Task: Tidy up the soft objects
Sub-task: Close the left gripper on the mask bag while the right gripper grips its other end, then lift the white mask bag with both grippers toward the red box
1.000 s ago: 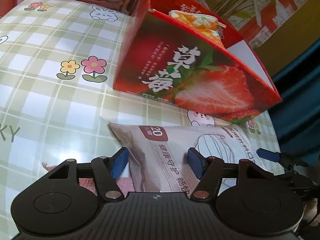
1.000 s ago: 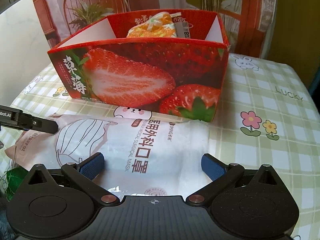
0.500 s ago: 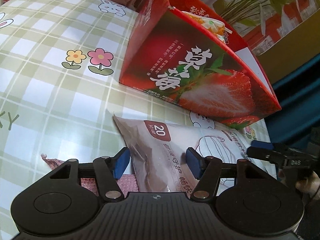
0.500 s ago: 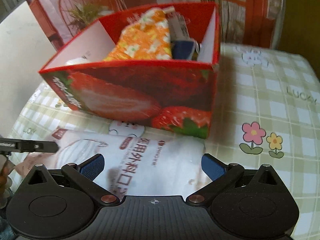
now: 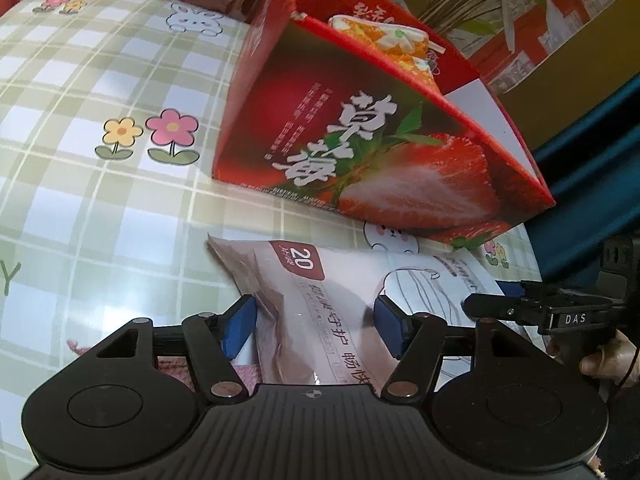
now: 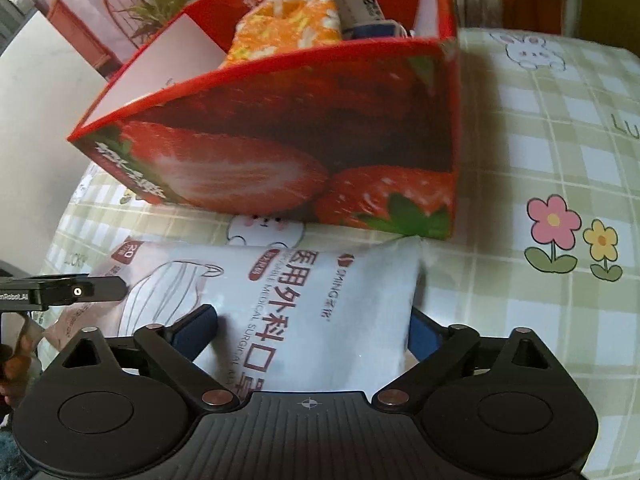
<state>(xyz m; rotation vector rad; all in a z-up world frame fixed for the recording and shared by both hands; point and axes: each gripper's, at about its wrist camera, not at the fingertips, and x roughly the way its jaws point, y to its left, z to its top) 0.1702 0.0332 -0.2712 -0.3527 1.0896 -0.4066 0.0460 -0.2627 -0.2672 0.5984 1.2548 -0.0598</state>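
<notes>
Right gripper (image 6: pixel 312 330) lower, closing around mask pack (image 6: pixel 312 300)

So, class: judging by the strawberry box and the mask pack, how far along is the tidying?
Done: an orange floral pouch already sits in the strawberry box. In hand: the mask pack lies on the table, with the left tool at one end and the right tool, jaws closing, at the other. Left: lifting it into the box.

Right hand-held gripper closing in over the mask pack

The right hand-held gripper (image 6: pixel 312 330) is tilting steeper than a second ago, its jaws narrowing around the surgical mask pack (image 6: pixel 304 300), whose right edge is now reaching the right pad; the strawberry box (image 6: pixel 280 152) is showing more interior.
</notes>
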